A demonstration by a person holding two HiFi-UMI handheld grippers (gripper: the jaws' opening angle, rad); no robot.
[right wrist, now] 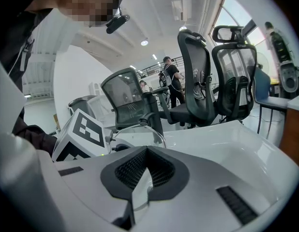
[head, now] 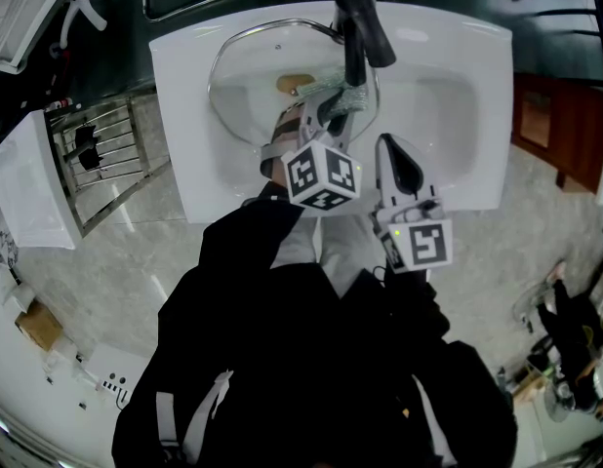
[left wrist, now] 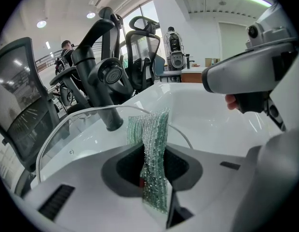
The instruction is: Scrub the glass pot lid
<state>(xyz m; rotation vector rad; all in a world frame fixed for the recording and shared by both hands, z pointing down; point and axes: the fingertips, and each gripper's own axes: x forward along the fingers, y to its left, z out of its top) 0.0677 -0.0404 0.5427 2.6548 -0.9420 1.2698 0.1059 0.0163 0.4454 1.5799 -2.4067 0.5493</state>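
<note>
The glass pot lid (head: 258,71) stands on edge in the white sink (head: 448,115), its metal rim arching beside the black faucet (head: 362,27). My left gripper (head: 333,108) is shut on a green mesh scrub pad (head: 348,96), which rests against the lid's right part. In the left gripper view the scrub pad (left wrist: 152,134) sticks up out of the jaws, with the lid (left wrist: 77,139) just beyond it. My right gripper (head: 387,146) is at the lid's lower right edge. The right gripper view shows a thin glass edge pinched between its jaws and the lid (right wrist: 140,135) curving ahead.
A brown patch (head: 294,83) shows through the lid in the basin. A wire rack (head: 106,154) stands left of the sink and a wooden cabinet (head: 565,125) to its right. Office chairs (right wrist: 202,81) stand behind the sink.
</note>
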